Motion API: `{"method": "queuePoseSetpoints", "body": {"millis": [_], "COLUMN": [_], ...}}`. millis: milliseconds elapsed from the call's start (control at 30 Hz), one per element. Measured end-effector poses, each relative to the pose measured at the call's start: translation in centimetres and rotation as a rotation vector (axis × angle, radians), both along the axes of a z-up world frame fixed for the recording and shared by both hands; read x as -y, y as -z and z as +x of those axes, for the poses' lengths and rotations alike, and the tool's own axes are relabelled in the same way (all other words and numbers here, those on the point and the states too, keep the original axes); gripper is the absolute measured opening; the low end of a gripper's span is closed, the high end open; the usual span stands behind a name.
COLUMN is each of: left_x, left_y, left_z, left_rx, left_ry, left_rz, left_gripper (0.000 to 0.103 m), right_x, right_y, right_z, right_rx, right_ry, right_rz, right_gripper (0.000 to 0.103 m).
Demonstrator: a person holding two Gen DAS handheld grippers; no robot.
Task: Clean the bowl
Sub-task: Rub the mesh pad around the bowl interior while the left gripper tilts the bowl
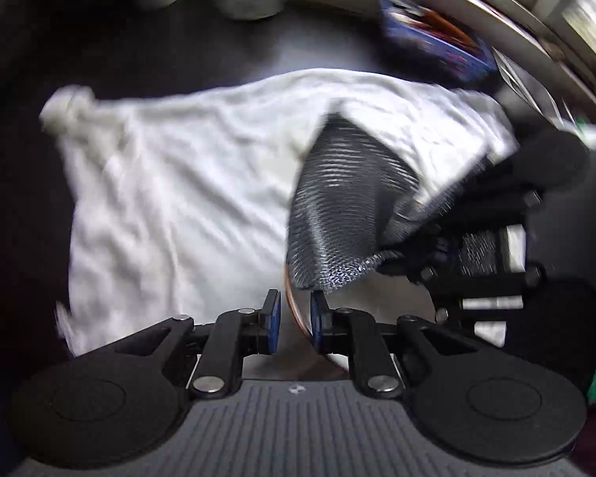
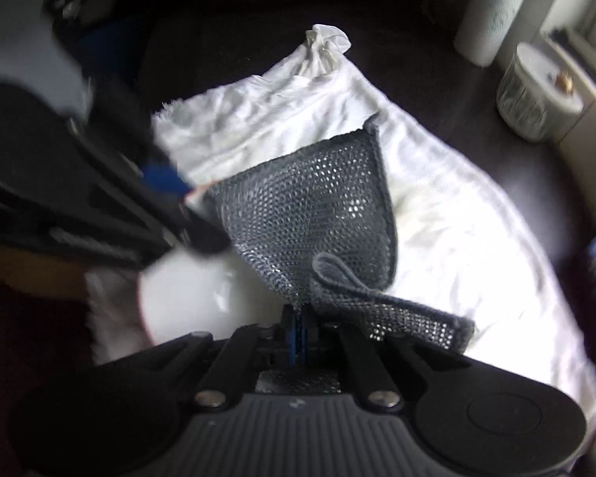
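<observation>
One bowl (image 2: 186,298), rim gripped by left tongs (image 1: 295,318); right tongs (image 2: 298,332) clamp one mesh cloth (image 2: 310,214); one towel (image 1: 171,183).

Left gripper (image 1: 294,318) pitched steeply down, blue pads a narrow gap apart, straddling a rim. Right gripper (image 2: 298,318) also pitched down, pads pinched together on mesh cloth.

Both wrist cameras look steeply down, close over the dark tabletop (image 1: 226,55) — each past its own tool. They share the white towel (image 1: 171,183), the grey mesh cloth (image 2: 310,214) — and each other's tool.
</observation>
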State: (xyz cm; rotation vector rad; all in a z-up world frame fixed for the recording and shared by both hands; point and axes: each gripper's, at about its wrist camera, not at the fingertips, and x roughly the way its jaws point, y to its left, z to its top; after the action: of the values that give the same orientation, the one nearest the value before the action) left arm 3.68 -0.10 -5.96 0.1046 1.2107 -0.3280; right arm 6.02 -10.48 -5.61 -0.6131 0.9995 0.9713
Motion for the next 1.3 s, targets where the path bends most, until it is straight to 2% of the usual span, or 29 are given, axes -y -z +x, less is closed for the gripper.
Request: {"method": "queuePoseSetpoints", "body": {"millis": [67, 133, 200, 367, 533, 600, 867, 1000, 1067, 1133, 1233, 1300], "left_x": [0.8, 1.2, 1.1, -0.1, -2.0, -2.4, -4.1, -5.3, -4.9, -4.0, -3.0, -2.8], "left_y": [0.0, 0.3, 0.6, 1.4, 2.2, 2.5, 5.1, 6.2, 5.7, 4.2, 2.1, 1.4], "left_z": [0.2, 0.3, 0.4, 0.1, -0.2, -0.4, -2.2, -3.0, -2.9, -2.7, -2.9, -2.9], "left_rx": [0.052, 0.054, 0.04, -0.001, -0.075, -0.102, -0.27, -0.353, -0.329, -0.233, -0.097, -0.064], "left_ry": [0.12, 0.157, 0.142, -0.004, -0.217, -0.273, -0.553, -0.675, -0.624, -0.518, -0.394, -0.353], "left_rz": [0.089, 0.11, 0.097, 0.008, -0.133, -0.175, -0.394, -0.517, -0.491, -0.401, -0.271, -0.256], "left_gripper": [0.015, 0.015, 0.015, 0.015, 0.014, 0.014, 0.015, 0.013, 0.015, 0.019, 0.031, 0.038], "right_x": [0.1, 0.0, -0.3, -0.8, -0.7, -0.6, -0.5, -0.5, 0.2, 1.0, 3.6, 5.2], "right_y": [-0.2, -0.2, 0.1, 0.8, 0.8, 0.8, 0.9, 1.2, 1.2, 1.1, -0.2, -1.3], "right_z": [0.0, 0.2, 0.3, 0.2, 0.1, -0.1, -1.2, -1.3, -1.3, -1.1, -0.3, -0.2], "right_rx": [0.023, 0.012, -0.017, -0.057, -0.089, -0.104, -0.149, -0.226, -0.241, -0.256, -0.297, -0.289], "right_ry": [-0.038, -0.053, -0.05, 0.014, 0.069, 0.082, 0.102, 0.119, 0.132, 0.15, 0.212, 0.236], "right_rz": [-0.009, -0.012, -0.01, -0.004, 0.014, 0.019, 0.038, 0.099, 0.139, 0.184, 0.308, 0.365], "right_gripper": [0.001, 0.001, 0.001, 0.001, 0.001, 0.001, 0.002, 0.005, 0.003, 0.002, 0.002, 0.002]}}
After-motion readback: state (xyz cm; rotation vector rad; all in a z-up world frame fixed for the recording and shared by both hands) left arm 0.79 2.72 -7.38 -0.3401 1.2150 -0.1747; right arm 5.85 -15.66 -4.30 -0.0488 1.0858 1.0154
